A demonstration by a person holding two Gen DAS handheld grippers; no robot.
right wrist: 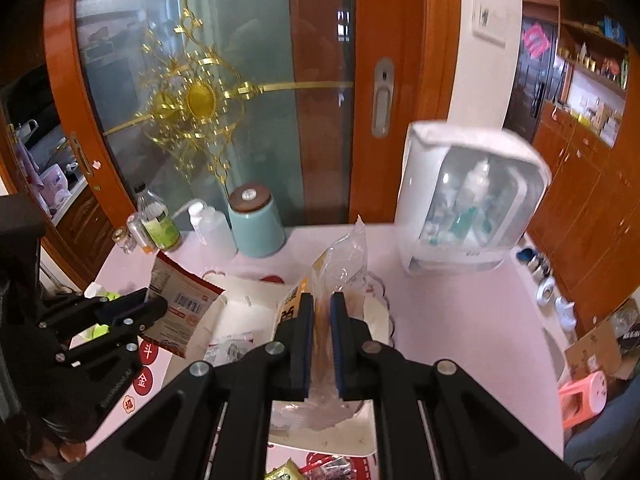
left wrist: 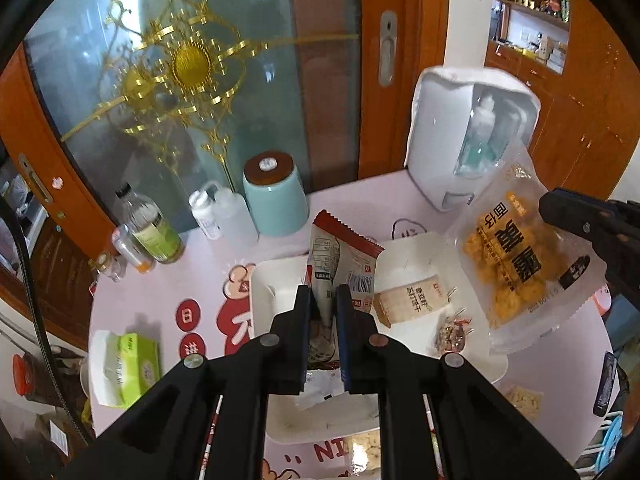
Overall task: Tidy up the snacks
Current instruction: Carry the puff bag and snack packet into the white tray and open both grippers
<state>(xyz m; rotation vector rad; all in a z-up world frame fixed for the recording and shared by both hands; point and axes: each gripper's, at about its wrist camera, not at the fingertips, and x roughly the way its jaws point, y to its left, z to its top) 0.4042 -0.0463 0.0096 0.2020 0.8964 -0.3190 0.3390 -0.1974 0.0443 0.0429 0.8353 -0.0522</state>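
Observation:
My left gripper (left wrist: 323,300) is shut on a red-and-white snack packet (left wrist: 340,256) and holds it upright above a white tray (left wrist: 268,300). It also shows in the right wrist view (right wrist: 180,304), with the left gripper (right wrist: 156,306) at the left. My right gripper (right wrist: 321,312) is shut on a clear bag of orange fried snacks (right wrist: 344,256), lifted above the tray (right wrist: 248,304). In the left wrist view that bag (left wrist: 516,264) hangs at the right from the right gripper (left wrist: 560,212). A beige biscuit packet (left wrist: 412,300) and a small wrapped sweet (left wrist: 452,334) lie in the tray.
A teal jar with a brown lid (left wrist: 274,196), bottles (left wrist: 156,228) and a white cabinet box (left wrist: 468,140) stand at the back of the pink table. A green tissue pack (left wrist: 128,364) lies at the left. More snack packets (left wrist: 524,398) lie near the front edge.

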